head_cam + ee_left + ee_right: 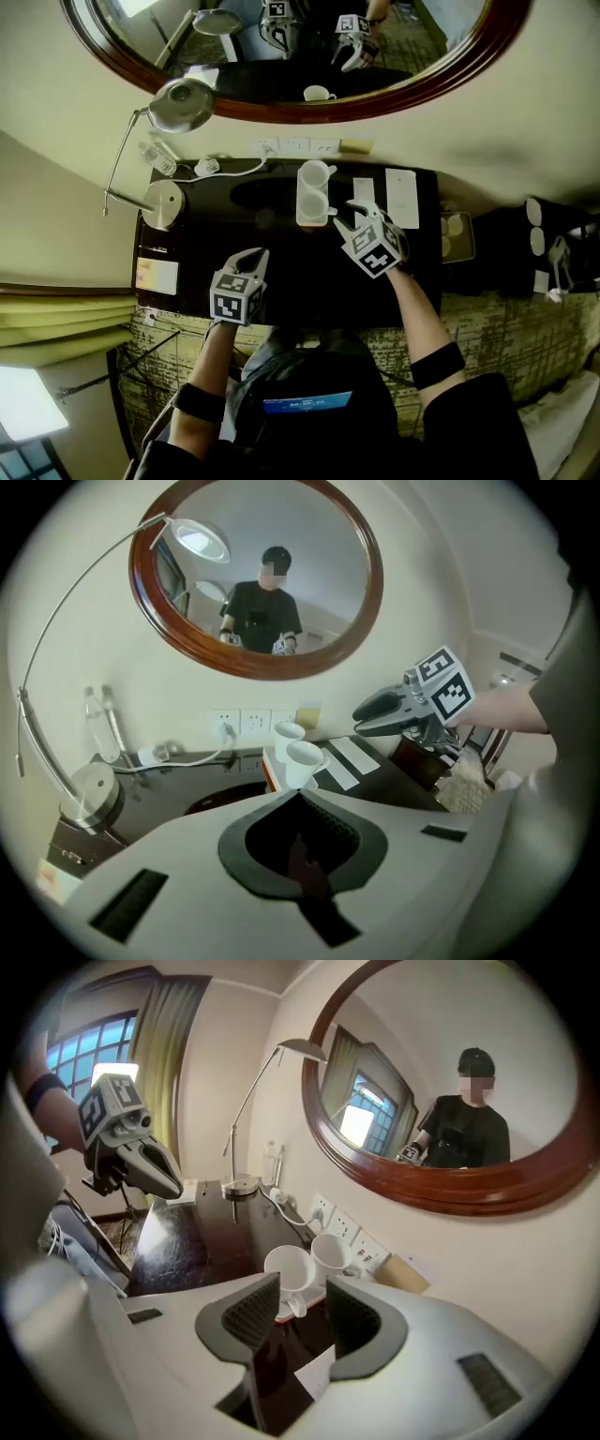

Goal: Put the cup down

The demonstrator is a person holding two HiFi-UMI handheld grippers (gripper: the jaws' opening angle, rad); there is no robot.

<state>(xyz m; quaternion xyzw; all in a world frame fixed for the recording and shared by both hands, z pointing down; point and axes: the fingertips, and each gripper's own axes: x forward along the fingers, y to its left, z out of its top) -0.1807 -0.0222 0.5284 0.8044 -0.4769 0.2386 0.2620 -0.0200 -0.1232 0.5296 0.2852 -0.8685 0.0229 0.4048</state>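
A dark counter [281, 277] stands against a pale wall, under an oval mirror [281, 111] with a red-brown frame. A person holds a pair of tongs in each hand above the counter.

Two white cups stand upright, side by side, on a small tray [302, 222] at the back of the counter, just in front of a row of wall sockets [295, 146]. The cup [312, 202] nearer the person has its handle turned toward the right tongs. The second cup [315, 174] sits just behind it, closer to the wall.

The right tongs [342, 221] hang in the air just beside the tray. Their jaws stand partly apart with nothing gripped. In the right gripper view, the cup [288, 1265] stands on the tray just past the tips of the right tongs [302, 1286], clear of both pads.

The left tongs [255, 255] are held over the front of the counter, well apart from the cups. In the left gripper view, the jaws of the left tongs [300, 794] are pressed fully together and hold nothing.

A desk lamp [183, 103] with a round base stands at the counter's left end. White paper strips [401, 197] lie flat to the right of the tray.
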